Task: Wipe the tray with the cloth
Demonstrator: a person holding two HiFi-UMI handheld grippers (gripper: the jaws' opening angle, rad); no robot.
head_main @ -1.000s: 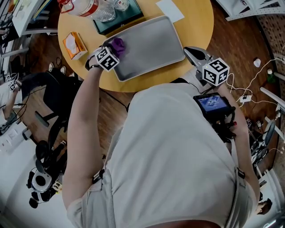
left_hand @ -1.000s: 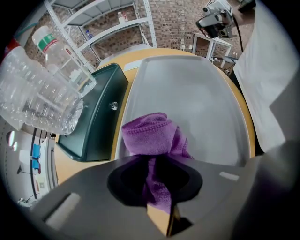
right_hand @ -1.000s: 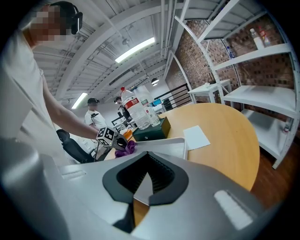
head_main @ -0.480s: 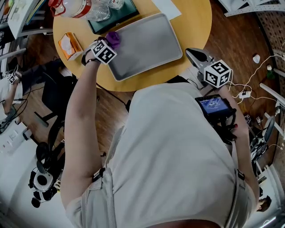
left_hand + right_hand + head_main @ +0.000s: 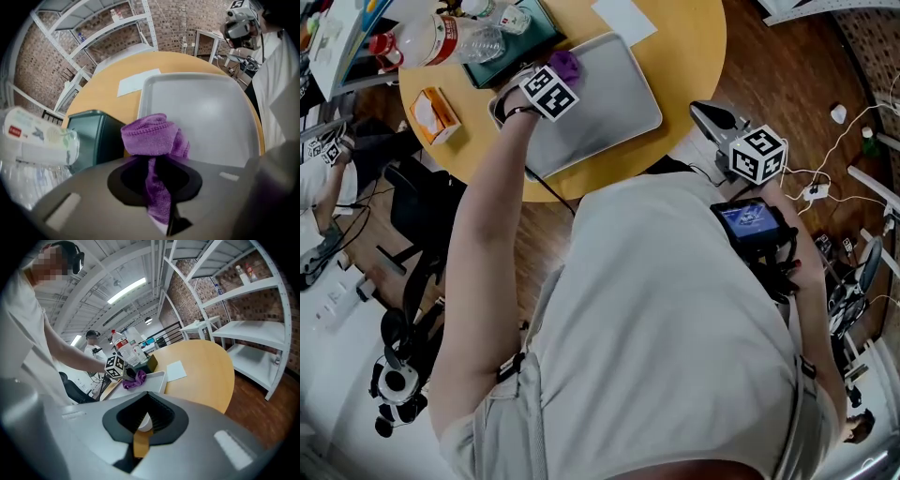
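The left claw [image 5: 559, 75] is pinching the purple cloth [image 5: 566, 64]. In the left gripper view a strip of the cloth [image 5: 152, 136] is running down between the jaws of the claw [image 5: 157, 180]. The rest is bunching up in a loose roll just past the tips.

The bunch is hanging over the far left corner of the grey tray [image 5: 614, 94]. Whether it is pressing on the metal cannot be told. The tray [image 5: 206, 108] is lying on the round wooden desk [image 5: 689, 47], close to the edge nearest the person.

A dark green box [image 5: 91, 136] is sitting just beside that corner of the tray. A plastic bottle [image 5: 37, 138] is lying on its side at the box's left. A white sheet of paper [image 5: 138, 80] is resting beyond the tray's far edge. An orange packet [image 5: 431, 112] is sitting near the desk's left edge.

The right claw [image 5: 712, 117] is hovering off the desk's near right edge, above the wooden floor [image 5: 787, 75]. The jaws of this claw [image 5: 143, 420] are standing slightly spread, gripping nothing.
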